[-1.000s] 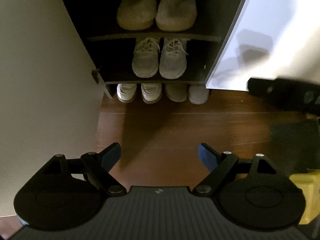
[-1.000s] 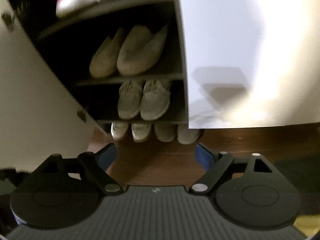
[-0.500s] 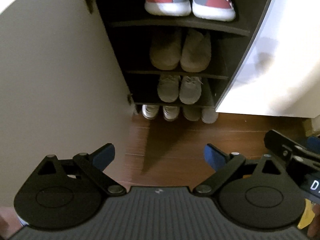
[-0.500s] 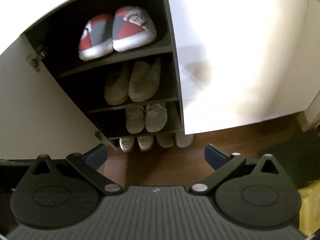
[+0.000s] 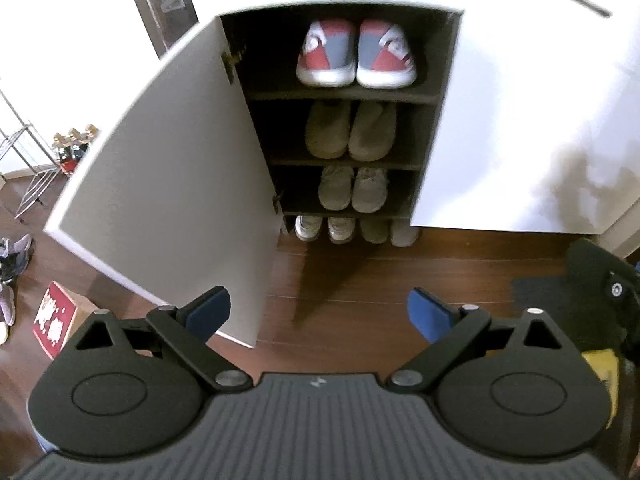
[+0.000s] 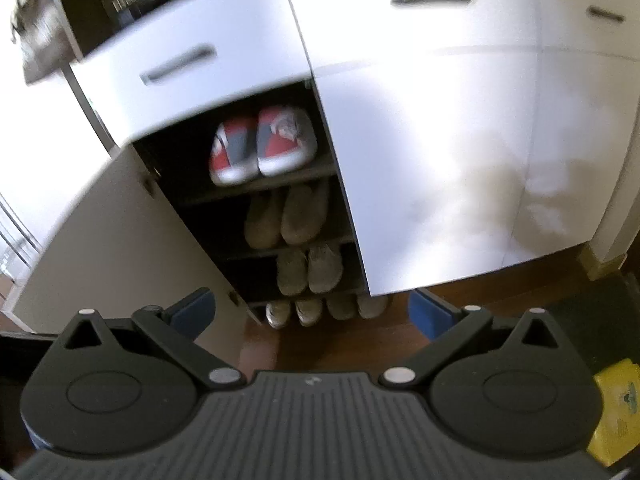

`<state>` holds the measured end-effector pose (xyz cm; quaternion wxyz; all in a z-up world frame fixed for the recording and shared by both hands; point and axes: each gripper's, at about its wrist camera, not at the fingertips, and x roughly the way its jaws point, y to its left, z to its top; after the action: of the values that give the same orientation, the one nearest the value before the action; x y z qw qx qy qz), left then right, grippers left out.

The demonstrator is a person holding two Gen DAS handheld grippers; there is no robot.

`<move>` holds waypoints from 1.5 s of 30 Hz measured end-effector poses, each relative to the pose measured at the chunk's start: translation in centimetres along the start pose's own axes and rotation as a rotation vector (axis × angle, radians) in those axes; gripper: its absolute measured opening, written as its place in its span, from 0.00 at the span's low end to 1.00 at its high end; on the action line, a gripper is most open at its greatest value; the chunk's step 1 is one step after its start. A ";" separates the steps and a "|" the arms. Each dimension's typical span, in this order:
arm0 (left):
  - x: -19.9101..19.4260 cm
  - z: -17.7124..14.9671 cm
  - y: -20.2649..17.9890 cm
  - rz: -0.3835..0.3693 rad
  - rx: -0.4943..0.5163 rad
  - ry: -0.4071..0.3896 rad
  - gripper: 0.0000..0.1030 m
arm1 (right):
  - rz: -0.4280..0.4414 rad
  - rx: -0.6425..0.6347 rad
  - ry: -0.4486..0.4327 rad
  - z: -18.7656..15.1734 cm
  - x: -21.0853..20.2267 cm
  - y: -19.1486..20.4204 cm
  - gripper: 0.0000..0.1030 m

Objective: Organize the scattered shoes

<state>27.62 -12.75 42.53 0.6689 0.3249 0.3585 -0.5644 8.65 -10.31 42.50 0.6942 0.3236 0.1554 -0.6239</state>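
Observation:
An open white shoe cabinet holds pairs on its shelves: red-and-grey shoes on top, beige slippers below, grey sneakers under those. Several white shoes line the floor beneath. The right wrist view shows the same red-and-grey pair, blurred. My left gripper is open and empty, well back from the cabinet above the wooden floor. My right gripper is open and empty too; part of it shows at the right edge of the left wrist view.
The cabinet door stands open to the left. Loose shoes lie on the floor at far left beside a red-topped box and a metal rack. A dark mat and a yellow object are at right.
Both grippers have pulled back and risen from the cabinet. The view widened from the lower shelves to the whole cabinet, its door and drawer fronts. Both stayed open.

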 end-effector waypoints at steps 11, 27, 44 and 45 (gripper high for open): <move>-14.1 -4.4 -0.4 -0.024 -0.056 -0.090 0.98 | 0.028 -0.026 -0.143 1.4 -15.6 -0.4 0.99; -19.1 -5.1 0.2 -0.013 0.002 -0.115 0.97 | 0.025 -0.114 -0.094 1.7 -19.6 2.1 0.99; -17.9 -2.4 -2.9 -0.015 0.085 -0.130 0.98 | -0.010 -0.091 -0.065 3.0 -18.4 -0.2 0.99; -17.8 -2.4 -3.0 -0.017 0.081 -0.126 0.98 | -0.010 -0.097 -0.052 3.1 -18.1 -0.3 0.99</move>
<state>22.48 -1.90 56.25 0.6716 0.3126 0.2951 -0.6035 4.66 1.55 55.91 0.7099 0.2724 0.1687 -0.6272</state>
